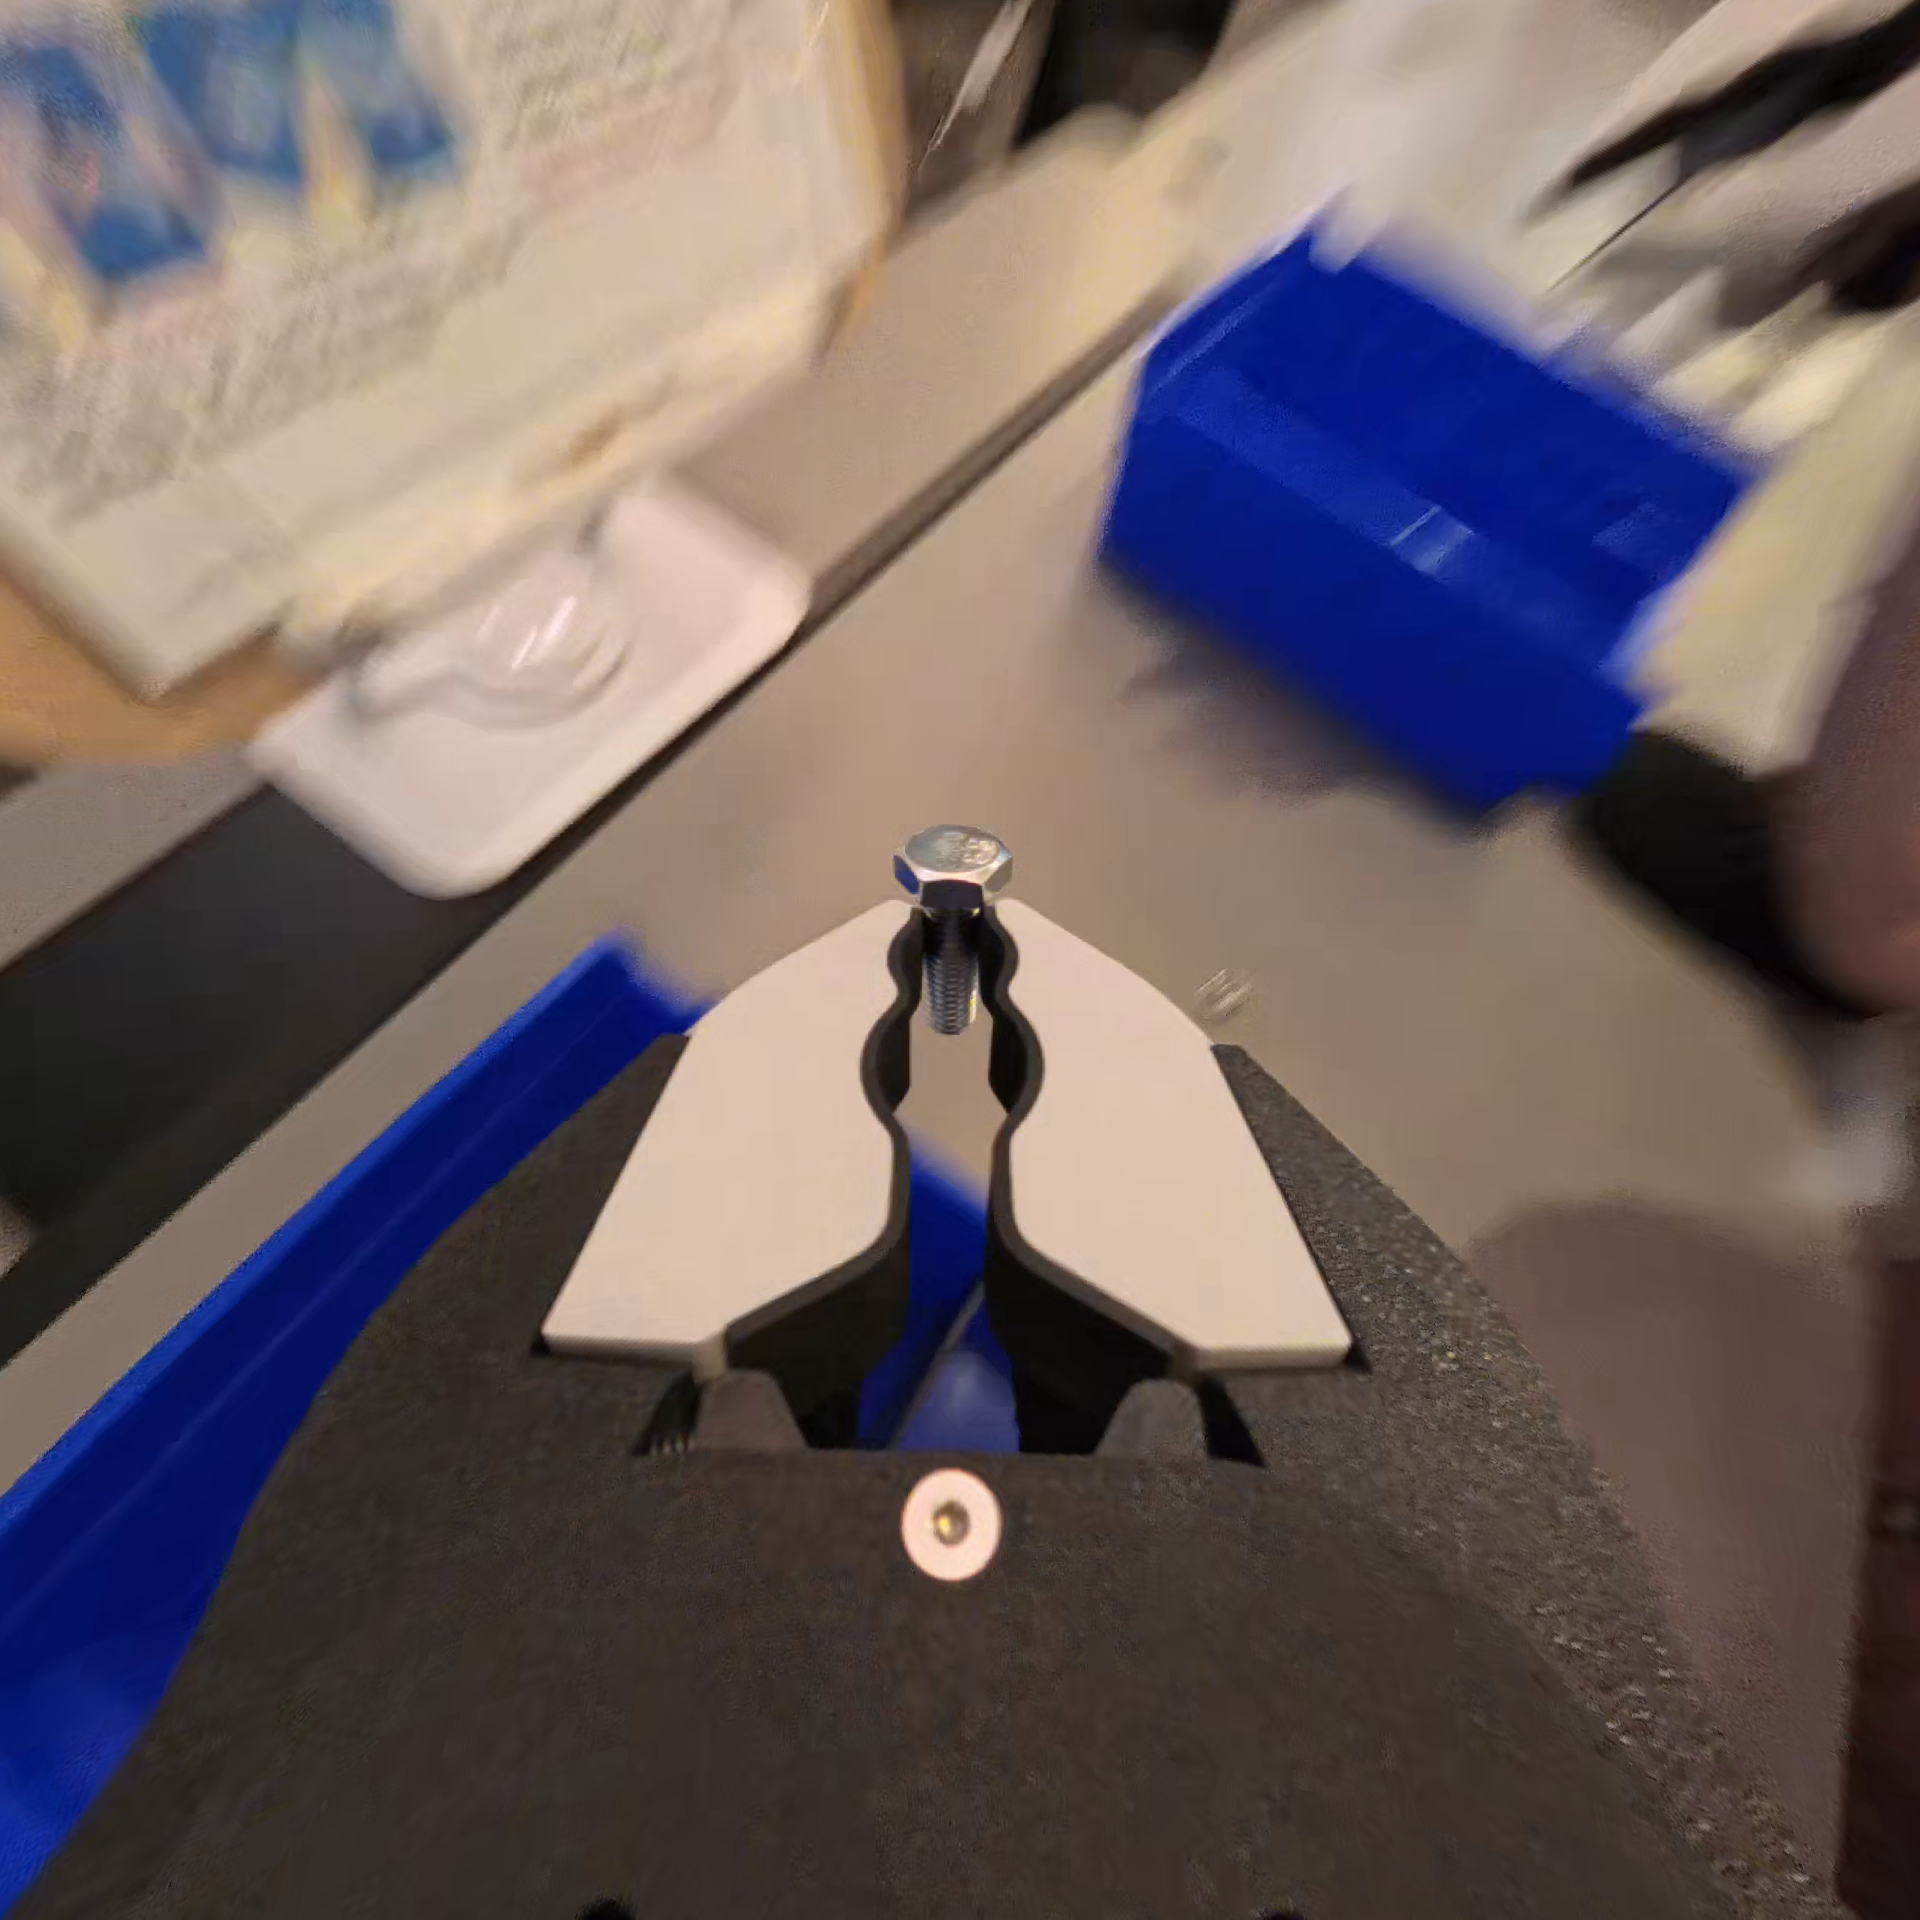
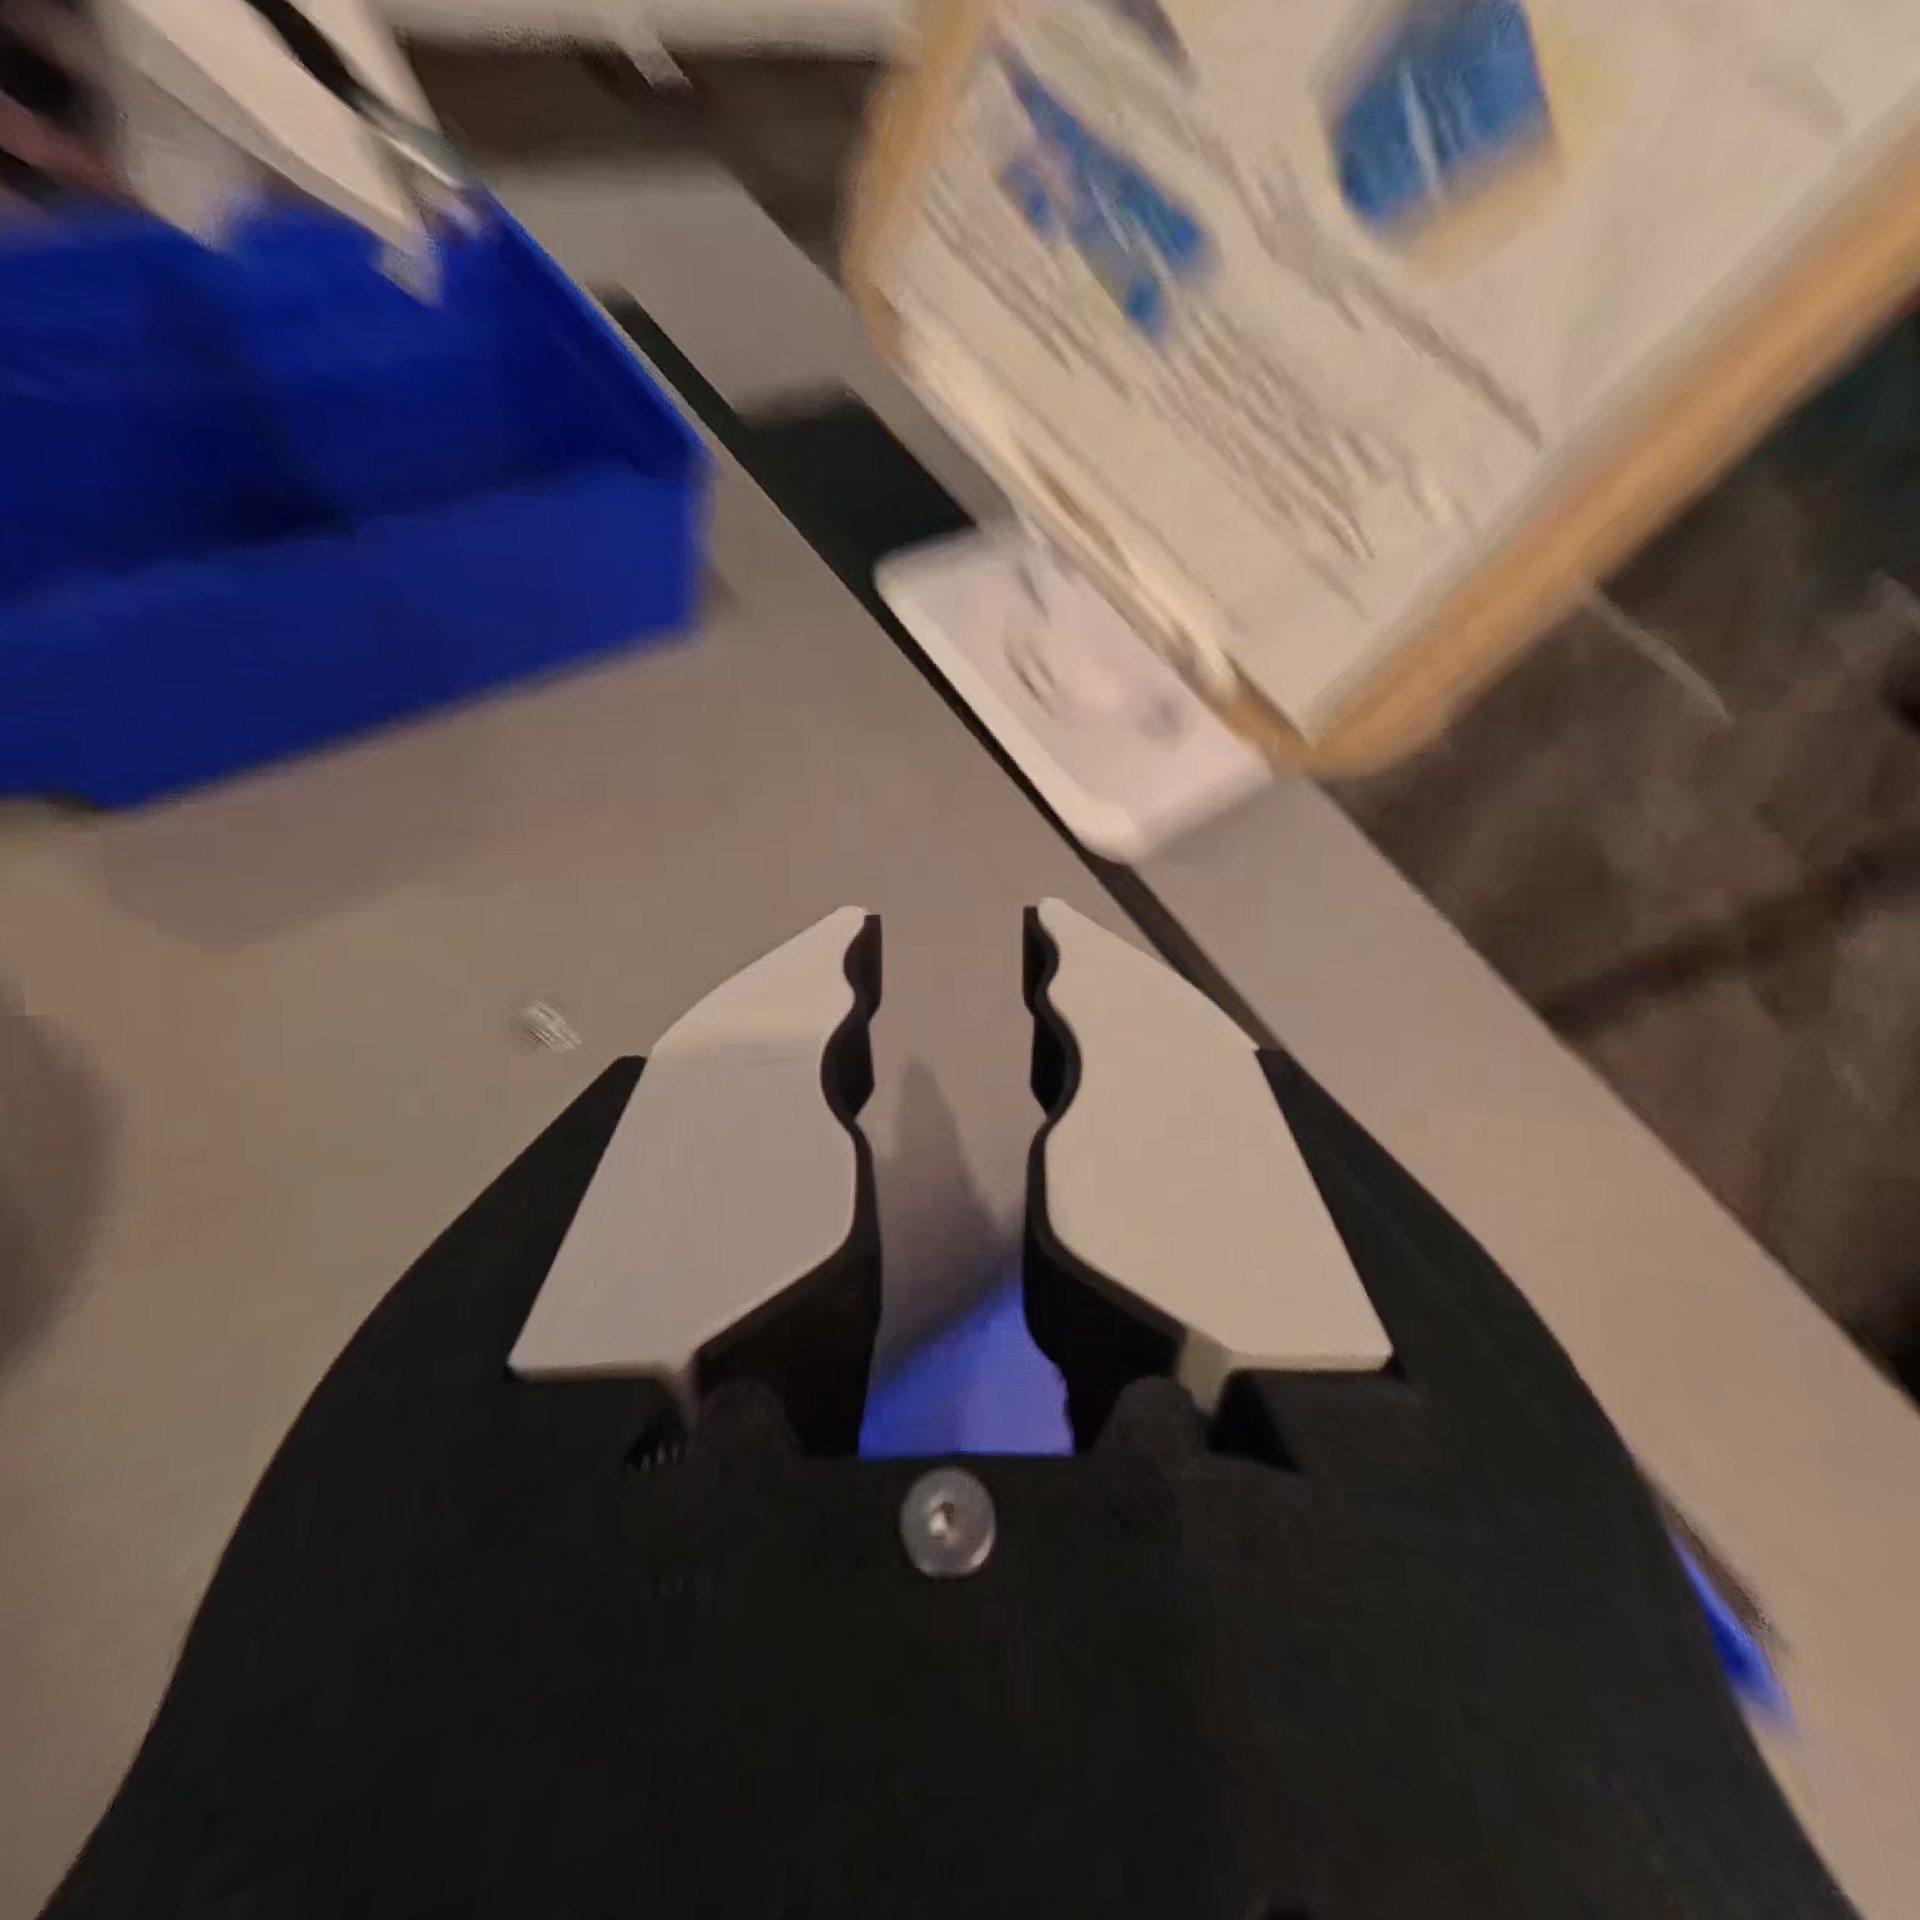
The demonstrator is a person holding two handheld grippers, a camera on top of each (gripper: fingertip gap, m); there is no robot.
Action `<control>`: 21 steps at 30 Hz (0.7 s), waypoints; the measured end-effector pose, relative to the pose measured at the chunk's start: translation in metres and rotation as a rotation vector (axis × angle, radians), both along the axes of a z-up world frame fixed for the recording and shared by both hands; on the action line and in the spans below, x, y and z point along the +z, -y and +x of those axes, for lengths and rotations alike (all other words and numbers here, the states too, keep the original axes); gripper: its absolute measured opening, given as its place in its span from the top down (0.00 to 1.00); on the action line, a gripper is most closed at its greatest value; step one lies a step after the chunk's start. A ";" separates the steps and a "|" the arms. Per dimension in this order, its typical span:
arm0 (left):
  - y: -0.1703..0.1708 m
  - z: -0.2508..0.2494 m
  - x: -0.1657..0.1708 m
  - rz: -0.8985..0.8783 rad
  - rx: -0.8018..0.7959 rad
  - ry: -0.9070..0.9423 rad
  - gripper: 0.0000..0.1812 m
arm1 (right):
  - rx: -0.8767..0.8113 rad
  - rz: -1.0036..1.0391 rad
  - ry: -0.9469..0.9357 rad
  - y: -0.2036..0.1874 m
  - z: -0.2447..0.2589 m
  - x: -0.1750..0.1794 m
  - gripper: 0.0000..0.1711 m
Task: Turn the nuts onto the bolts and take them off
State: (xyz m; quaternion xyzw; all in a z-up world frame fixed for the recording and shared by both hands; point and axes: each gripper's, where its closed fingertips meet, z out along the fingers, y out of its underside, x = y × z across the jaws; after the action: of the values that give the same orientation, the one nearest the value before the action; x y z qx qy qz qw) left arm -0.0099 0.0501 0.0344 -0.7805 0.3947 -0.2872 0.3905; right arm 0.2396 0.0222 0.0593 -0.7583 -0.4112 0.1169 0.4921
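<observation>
My left gripper [image 1: 950, 914] is shut on a silver hex-head bolt [image 1: 952, 873]. It grips the threaded shank just under the head, which sticks out past the fingertips, above the grey table [image 1: 935, 727]. A small blurred metal piece, perhaps a nut [image 1: 1224, 992], lies on the table just right of the left fingers; it also shows in the right wrist view [image 2: 549, 1027]. My right gripper [image 2: 951, 920] is open and empty over the table. The other gripper's pale fingers [image 2: 312, 114] show blurred at the top left of the right wrist view.
Both views are motion-blurred. A blue bin [image 1: 1434, 520] stands on the table ahead right; another blue bin's edge [image 1: 312, 1299] is under the left gripper. A blue bin [image 2: 312, 499] is left of the right gripper. A white stand [image 1: 540, 707] holds a printed board [image 2: 1351, 364] beyond the table's dark edge [image 2: 831, 499].
</observation>
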 end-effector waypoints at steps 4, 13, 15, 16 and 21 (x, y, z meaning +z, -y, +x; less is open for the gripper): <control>0.059 0.065 0.076 0.100 -0.181 0.380 0.95 | 0.422 0.078 -0.356 0.045 -0.095 0.042 0.78; 0.111 0.131 0.097 0.147 -0.344 0.519 0.95 | 0.748 -0.090 -0.696 0.091 -0.149 0.059 0.87; 0.115 0.133 0.101 0.153 -0.360 0.558 0.95 | 0.759 -0.125 -0.754 0.089 -0.145 0.063 0.94; 0.113 0.132 0.101 0.153 -0.346 0.569 0.95 | 0.759 -0.141 -0.757 0.088 -0.145 0.062 0.94; 0.103 0.124 0.088 0.166 -0.289 0.508 0.91 | 0.591 -0.017 -0.531 0.066 -0.138 0.043 0.94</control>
State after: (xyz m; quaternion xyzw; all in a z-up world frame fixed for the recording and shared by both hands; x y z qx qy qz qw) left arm 0.1144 -0.0529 0.1221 -0.5847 0.4134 -0.4926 0.4945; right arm 0.1018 -0.0436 0.1022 -0.5546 -0.4694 0.4489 0.5202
